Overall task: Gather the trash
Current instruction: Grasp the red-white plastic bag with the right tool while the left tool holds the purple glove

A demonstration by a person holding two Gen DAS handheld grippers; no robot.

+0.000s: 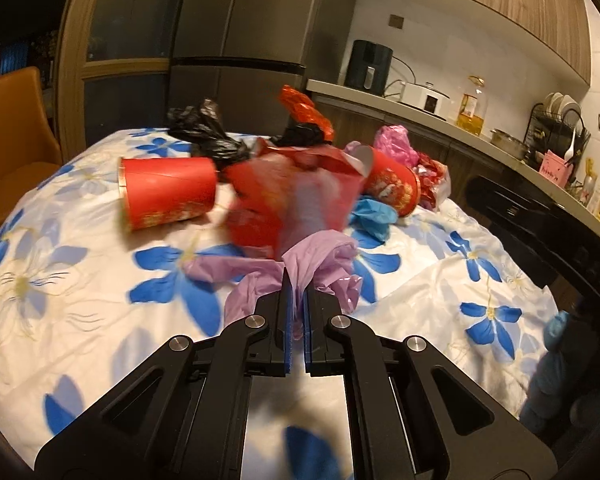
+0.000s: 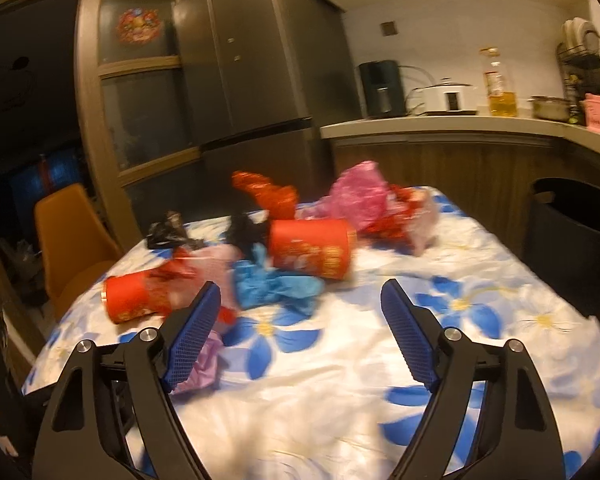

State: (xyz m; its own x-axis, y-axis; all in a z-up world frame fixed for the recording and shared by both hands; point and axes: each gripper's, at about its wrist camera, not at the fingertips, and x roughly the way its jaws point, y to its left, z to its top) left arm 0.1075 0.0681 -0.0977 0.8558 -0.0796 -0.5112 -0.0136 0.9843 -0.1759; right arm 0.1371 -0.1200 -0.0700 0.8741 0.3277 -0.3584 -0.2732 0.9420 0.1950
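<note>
My left gripper (image 1: 297,280) is shut on a crumpled purple plastic bag (image 1: 320,264), just above the flowered tablecloth (image 1: 80,280). Behind it lie a red bag (image 1: 284,200), two red paper cups (image 1: 166,192) (image 1: 392,184), a black bag (image 1: 208,132), a blue bag (image 1: 374,216) and a pink bag (image 1: 394,144). My right gripper (image 2: 300,300) is open and empty above the cloth (image 2: 340,360), facing the blue bag (image 2: 272,288) and a red cup (image 2: 312,252). The purple bag (image 2: 204,364) shows behind its left finger.
A black trash bin (image 2: 576,240) stands right of the table; its rim also shows in the left wrist view (image 1: 540,216). An orange chair (image 2: 68,240) stands at the left. A fridge (image 2: 260,80) and a kitchen counter (image 2: 440,128) with appliances are behind.
</note>
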